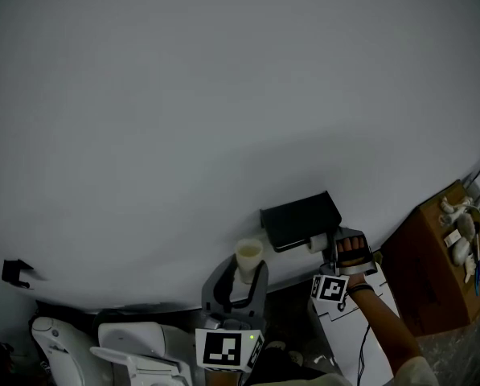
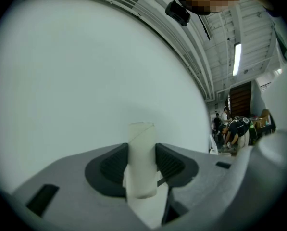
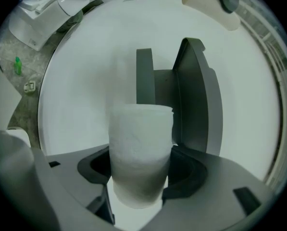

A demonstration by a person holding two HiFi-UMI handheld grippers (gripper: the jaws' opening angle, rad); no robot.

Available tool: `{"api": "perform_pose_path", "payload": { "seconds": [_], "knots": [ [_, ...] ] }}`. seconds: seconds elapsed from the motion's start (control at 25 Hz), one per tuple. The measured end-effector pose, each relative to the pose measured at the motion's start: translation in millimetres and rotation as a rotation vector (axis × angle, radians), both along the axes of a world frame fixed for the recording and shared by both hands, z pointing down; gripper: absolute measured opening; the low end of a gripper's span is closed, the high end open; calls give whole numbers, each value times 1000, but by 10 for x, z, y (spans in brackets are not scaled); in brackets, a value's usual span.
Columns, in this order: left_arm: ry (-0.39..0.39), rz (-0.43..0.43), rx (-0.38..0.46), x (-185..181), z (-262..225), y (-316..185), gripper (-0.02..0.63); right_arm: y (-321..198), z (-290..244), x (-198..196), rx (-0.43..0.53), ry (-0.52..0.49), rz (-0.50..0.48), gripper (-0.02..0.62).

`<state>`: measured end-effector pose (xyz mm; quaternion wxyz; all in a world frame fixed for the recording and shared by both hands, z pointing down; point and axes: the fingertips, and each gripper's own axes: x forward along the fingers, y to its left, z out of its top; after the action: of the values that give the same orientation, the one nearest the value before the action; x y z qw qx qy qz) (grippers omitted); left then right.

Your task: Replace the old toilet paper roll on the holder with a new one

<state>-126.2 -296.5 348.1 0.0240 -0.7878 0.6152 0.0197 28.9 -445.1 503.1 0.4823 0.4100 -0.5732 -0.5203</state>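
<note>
A black toilet paper holder (image 1: pixel 300 219) hangs on the pale wall. In the right gripper view the holder (image 3: pixel 198 97) stands close ahead with its lid swung open. My right gripper (image 1: pixel 328 252) is just right of it, shut on a new white paper roll (image 1: pixel 317 244); the roll (image 3: pixel 141 153) fills the gap of the right gripper (image 3: pixel 141 172). Left of the holder and lower, my left gripper (image 1: pixel 238 284) is shut on the old bare cardboard tube (image 1: pixel 248 256). The tube (image 2: pixel 142 160) stands upright between the dark pads (image 2: pixel 112 167) of the left gripper (image 2: pixel 142 167).
A white toilet (image 1: pixel 127 348) sits at the lower left, also in the right gripper view as the toilet (image 3: pixel 42 13) with a green bottle (image 3: pixel 18 65) on the floor. A brown cardboard box (image 1: pixel 436 272) stands at the right. A small black hook (image 1: pixel 16 272) is on the wall. People (image 2: pixel 237 129) stand far off.
</note>
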Motion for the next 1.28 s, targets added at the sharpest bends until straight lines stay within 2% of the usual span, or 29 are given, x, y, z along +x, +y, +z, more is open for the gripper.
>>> {"api": "perform_pose_path", "payload": {
  "seconds": [0.36,0.6,0.84,1.04,1.28],
  "knots": [
    [13,-61,-5,-237,22,114,186,157,-10,-408,22,3,-92,307],
    [21,-73,-6,-240,32,123,186,168,-35,-464,18,-26,-99,307],
    [23,-70,-13,-229,45,128,186,191,-48,-508,30,-10,-93,307],
    [27,-63,-13,-197,55,124,186,210,61,-504,-2,-42,-69,307],
    [29,-53,-19,-147,67,118,186,296,-25,-599,-8,-63,-100,315]
  ]
}}
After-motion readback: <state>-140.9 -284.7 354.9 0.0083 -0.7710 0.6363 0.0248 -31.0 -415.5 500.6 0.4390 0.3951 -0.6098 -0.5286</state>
